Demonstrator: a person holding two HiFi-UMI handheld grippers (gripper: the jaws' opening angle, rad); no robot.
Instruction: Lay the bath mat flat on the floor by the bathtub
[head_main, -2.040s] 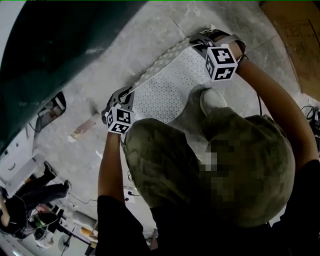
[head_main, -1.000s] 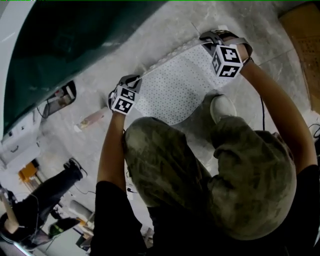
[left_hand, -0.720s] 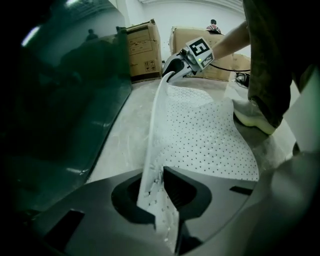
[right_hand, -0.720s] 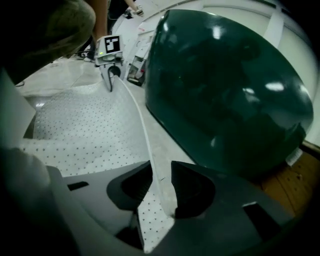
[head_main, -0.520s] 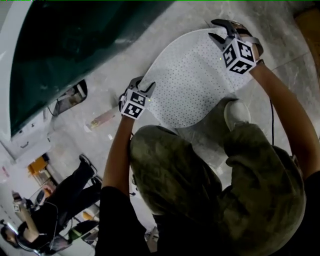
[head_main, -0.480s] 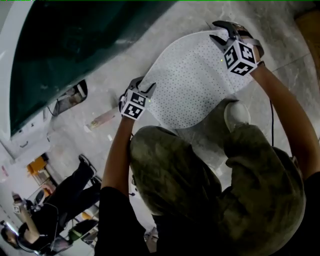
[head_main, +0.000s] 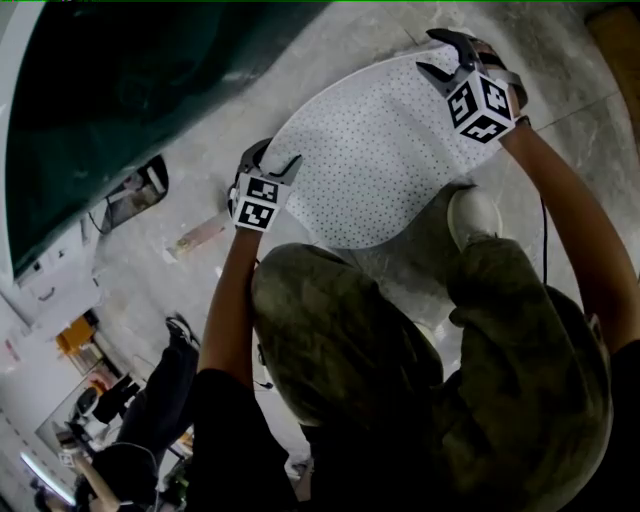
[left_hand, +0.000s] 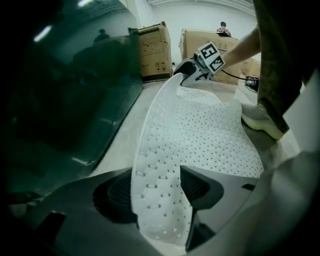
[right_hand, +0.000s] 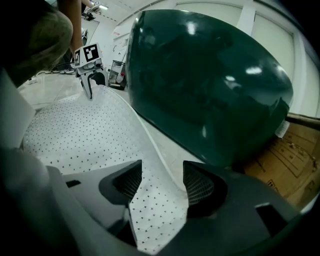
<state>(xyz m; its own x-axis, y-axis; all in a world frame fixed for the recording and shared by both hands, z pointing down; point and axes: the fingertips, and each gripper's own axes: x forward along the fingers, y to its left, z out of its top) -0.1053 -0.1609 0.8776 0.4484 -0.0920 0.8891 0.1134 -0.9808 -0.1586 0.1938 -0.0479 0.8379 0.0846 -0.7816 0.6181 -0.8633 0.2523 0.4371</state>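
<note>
Beside the bathtub (head_main: 120, 90), the bath mat (head_main: 380, 160) lies spread on the floor (head_main: 200, 180); left gripper (head_main: 275, 157) and right gripper (head_main: 432, 52) have just been opening, its edge loose between their jaws.

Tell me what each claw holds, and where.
Nothing: left claw and right claw have just been opening; bath mat edge lies loose between their jaws.

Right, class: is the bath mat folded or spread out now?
Spread out. The bath mat lies as one open white dotted sheet on the floor beside the dark tub, with no fold showing.
</note>
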